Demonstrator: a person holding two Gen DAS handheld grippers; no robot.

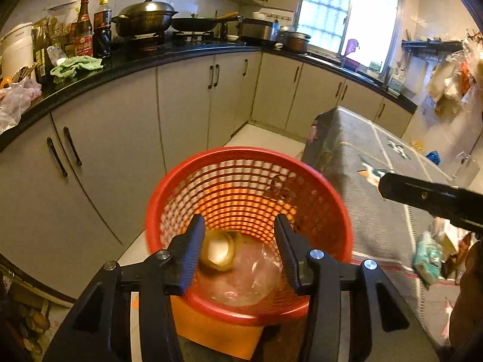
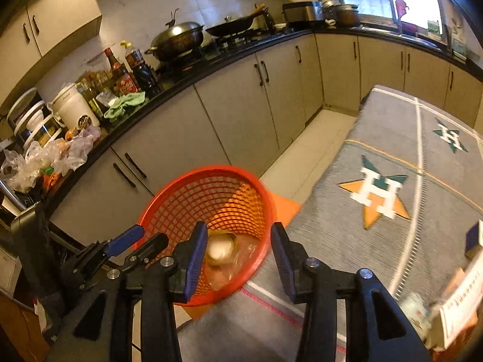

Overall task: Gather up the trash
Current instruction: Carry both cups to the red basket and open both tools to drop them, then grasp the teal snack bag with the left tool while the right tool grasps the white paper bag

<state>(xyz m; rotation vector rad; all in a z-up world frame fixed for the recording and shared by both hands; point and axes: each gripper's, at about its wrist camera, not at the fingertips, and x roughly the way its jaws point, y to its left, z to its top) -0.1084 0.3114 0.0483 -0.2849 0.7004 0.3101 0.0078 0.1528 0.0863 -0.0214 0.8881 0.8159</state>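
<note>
We are holding both grippers over the red basket.

Our left gripper and right gripper are spread wide, holding nothing. A tape roll and clear plastic are lying inside the basket.

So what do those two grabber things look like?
Both look the same. The left gripper and right gripper are black plastic frames with angled struts and shiny silver round bolts. Each has two long flat jaws lined with ridged blue pads. No cables or writing show on them. From the right wrist view, the left gripper shows the same black body and blue pad.
</note>
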